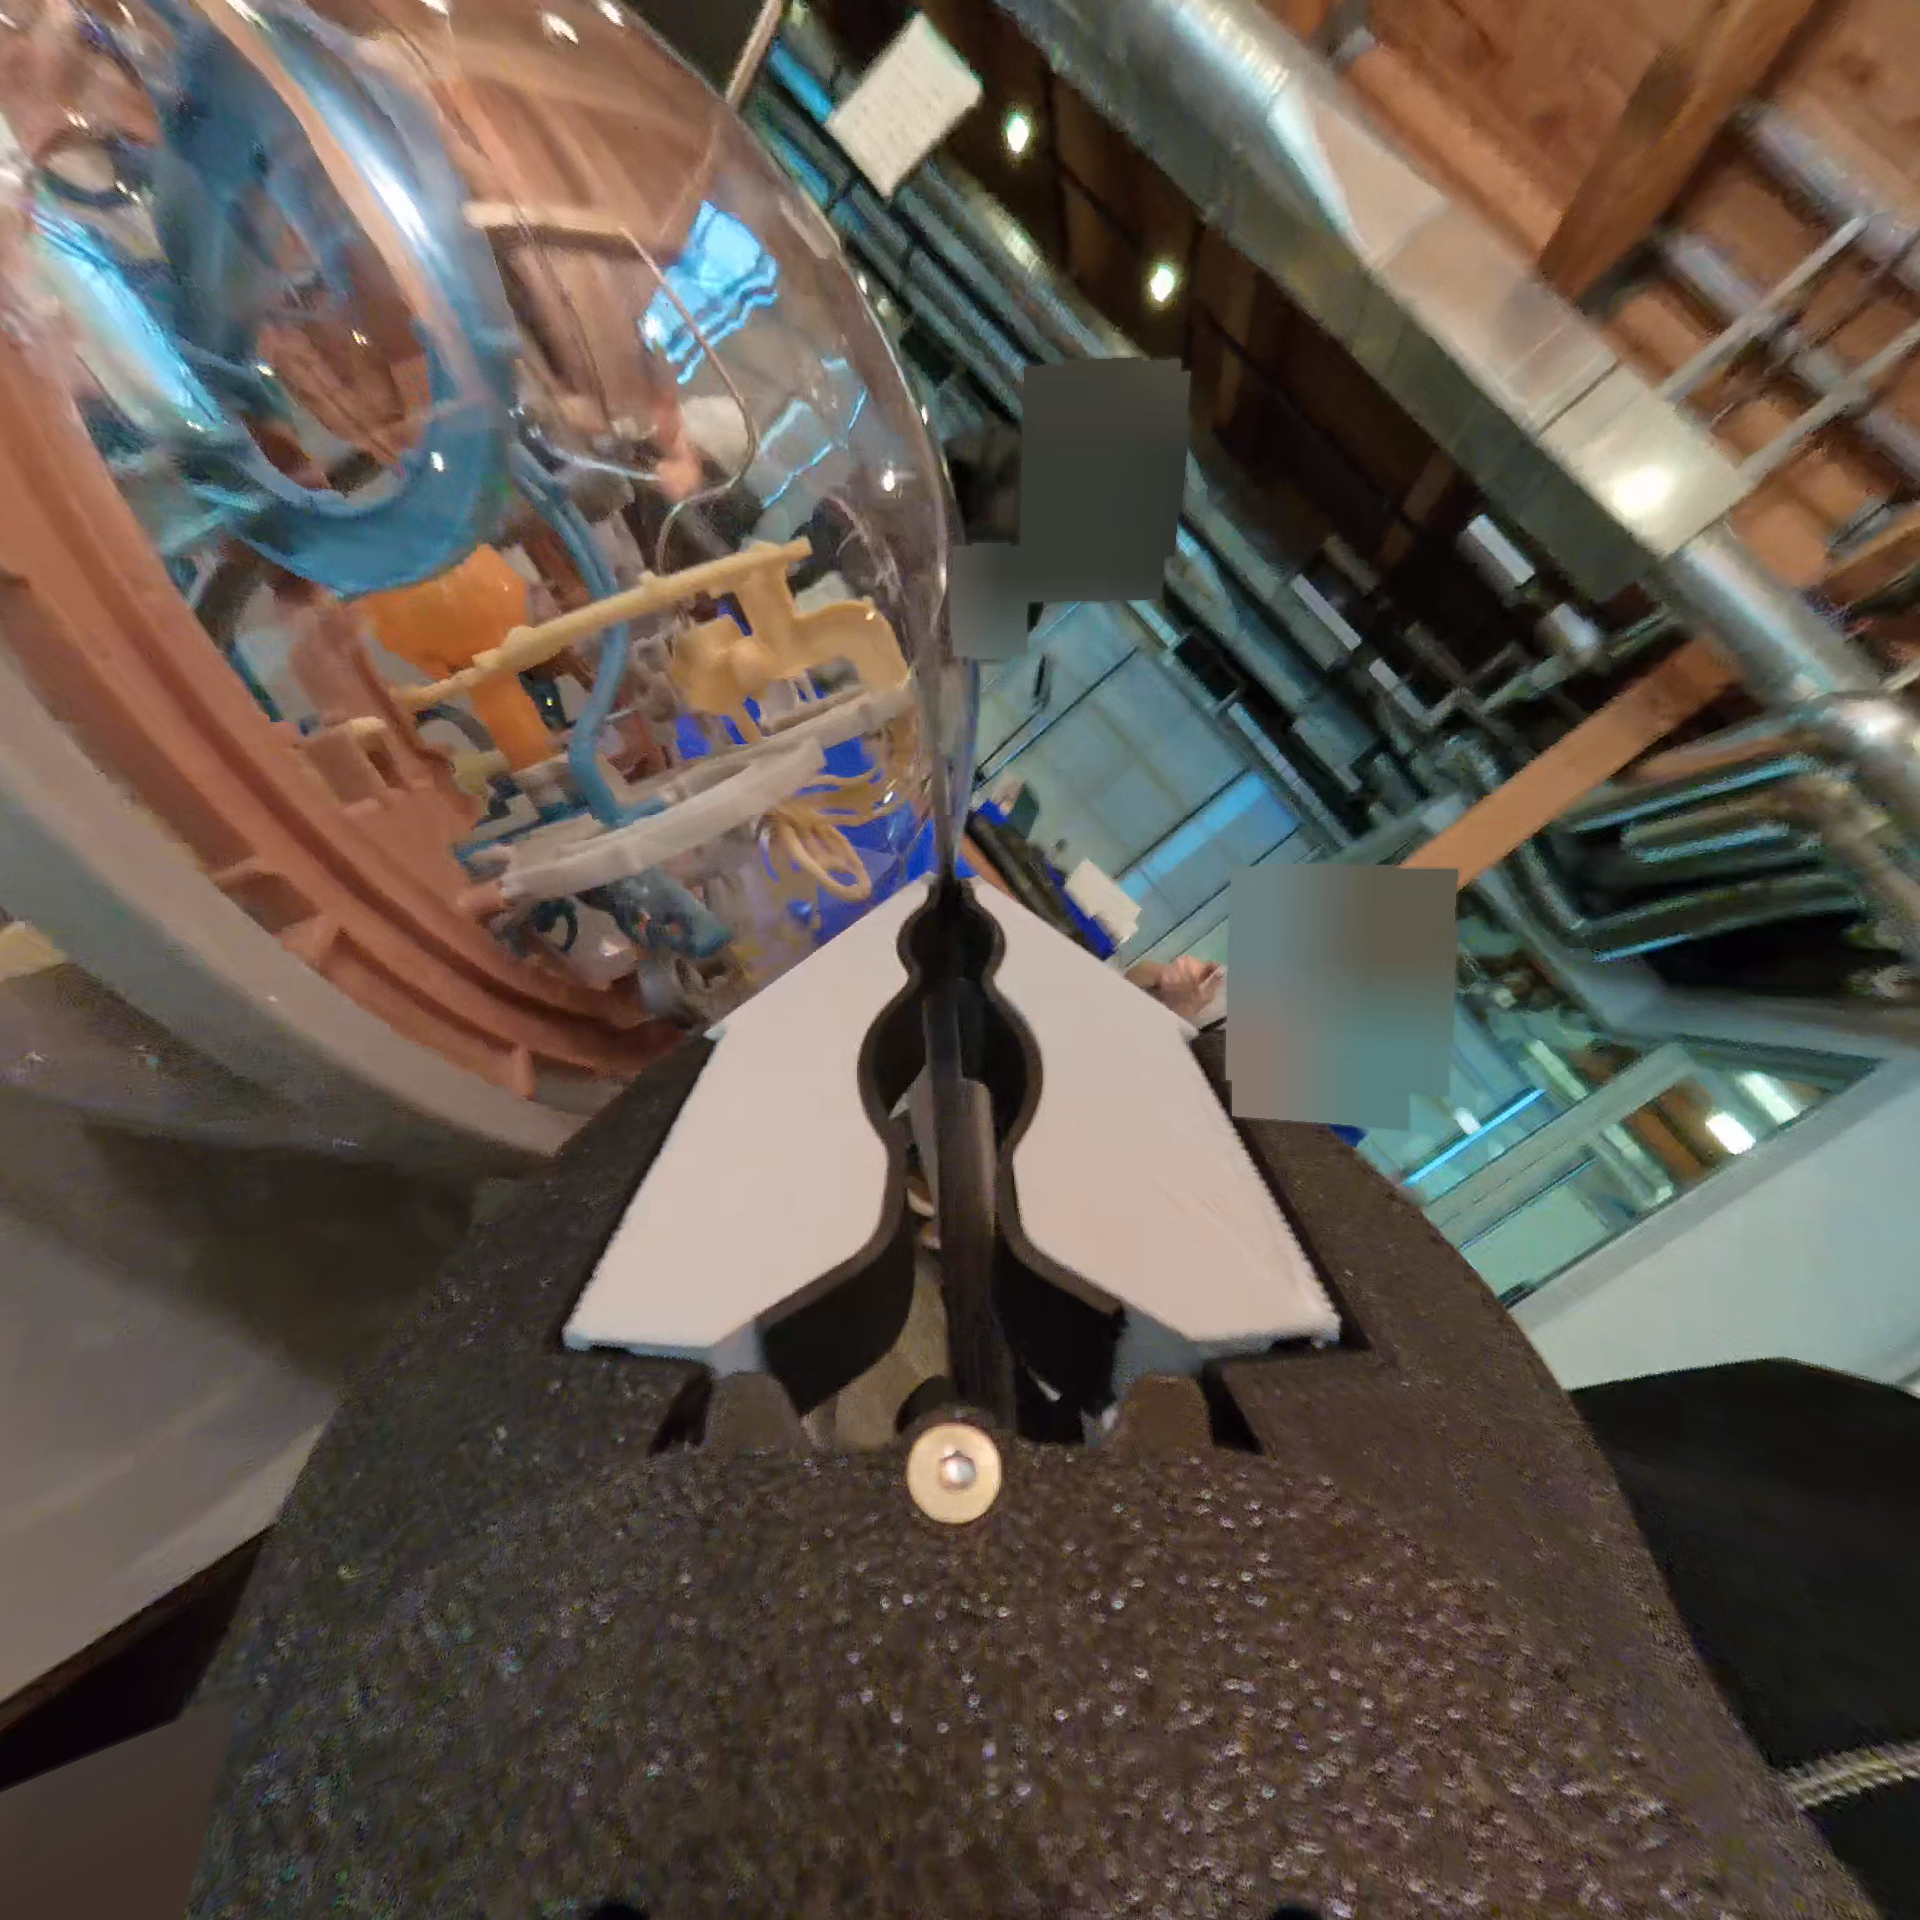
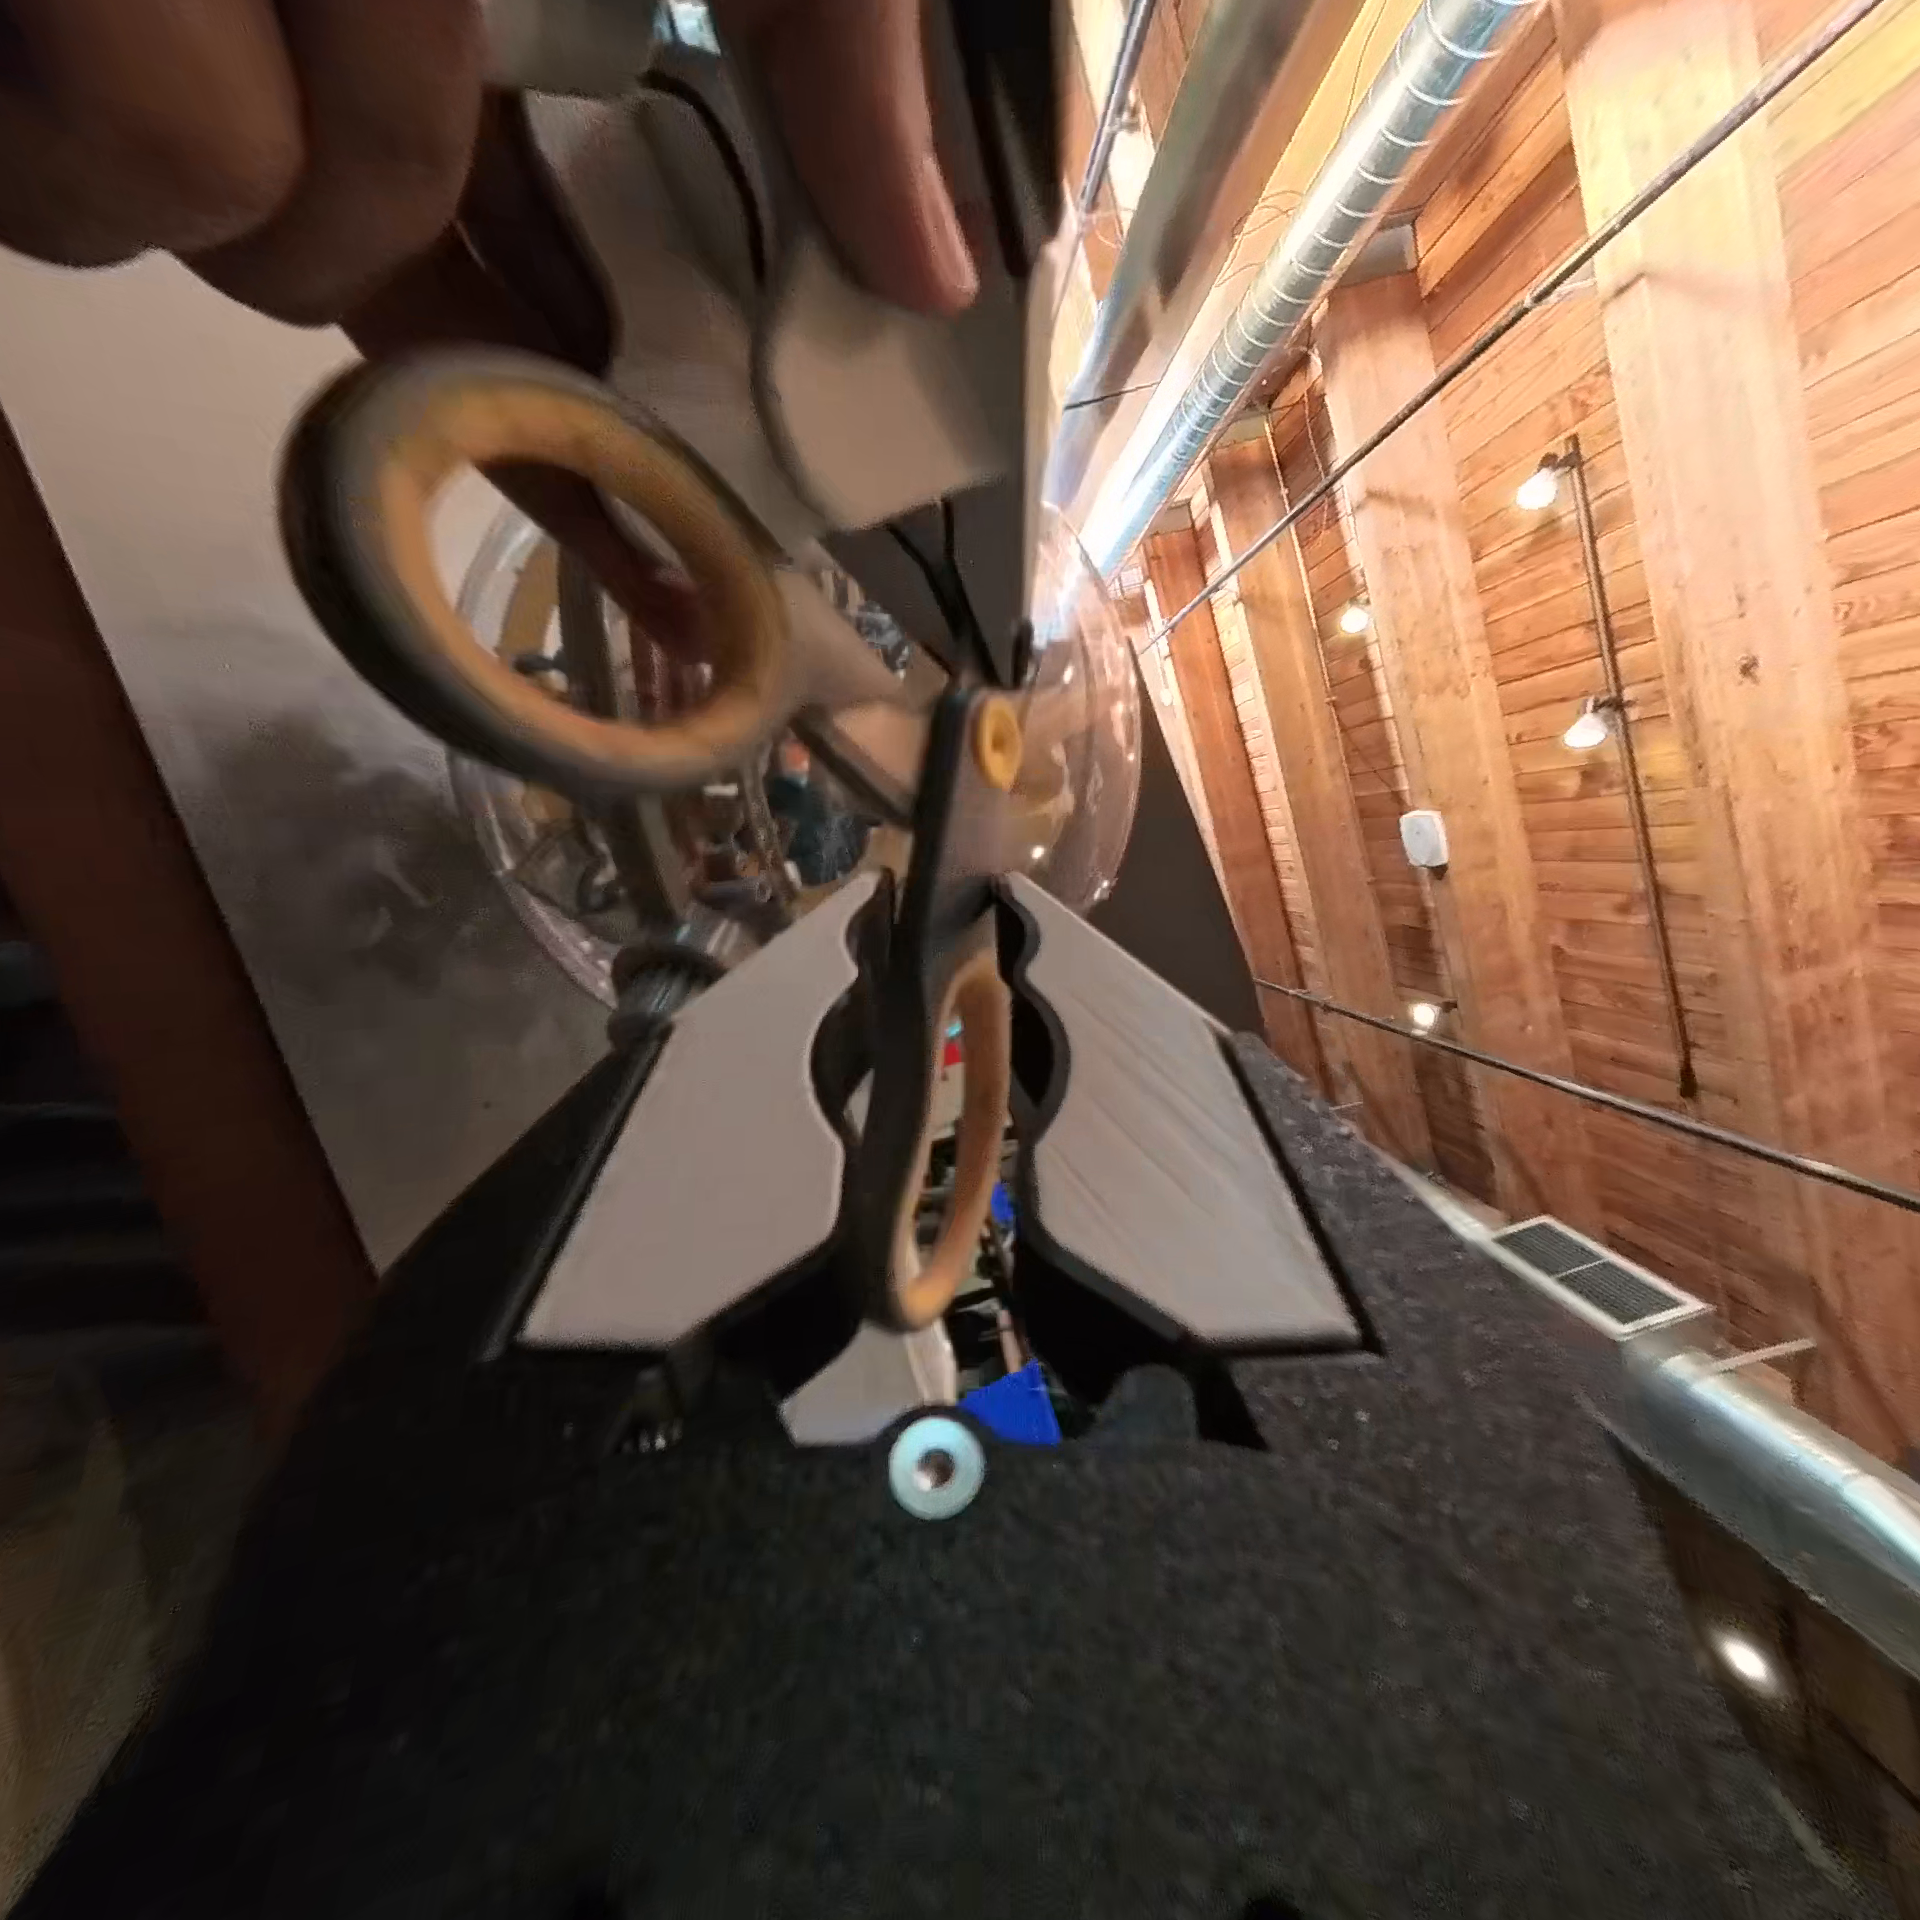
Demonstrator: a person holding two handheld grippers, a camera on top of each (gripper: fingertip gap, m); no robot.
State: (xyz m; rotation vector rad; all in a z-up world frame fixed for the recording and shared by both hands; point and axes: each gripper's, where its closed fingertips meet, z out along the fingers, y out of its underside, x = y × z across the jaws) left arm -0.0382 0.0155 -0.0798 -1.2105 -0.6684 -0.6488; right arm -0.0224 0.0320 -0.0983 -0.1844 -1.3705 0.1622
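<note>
In the left wrist view my left gripper [image 1: 948,888] is shut, its white fingertips pinching a thin clear plastic flap [image 1: 953,748] at the edge of a clear sphere [image 1: 582,436] with coloured tracks inside. A black bar [image 1: 961,1122] shows in the slot between the fingers. In the right wrist view my right gripper [image 2: 940,894] is shut on one handle loop [image 2: 971,1143] of black and tan scissors [image 2: 935,821]. The other loop [image 2: 540,566] hangs free at the upper left. The sphere [image 2: 1091,748] lies just beyond. A hand [image 2: 156,135] holds the other gripper, whose grey finger [image 2: 883,416] reaches down to the scissors' pivot [image 2: 1000,743].
Metal ducts [image 1: 1455,343] and wooden beams run overhead. A plank wall with lamps [image 2: 1662,727] fills the right of the right wrist view. A pale grey panel [image 2: 260,675] stands behind the sphere. Black cloth [image 1: 1766,1558] lies at the lower right. Less than 4 cm separates the two grippers' tips.
</note>
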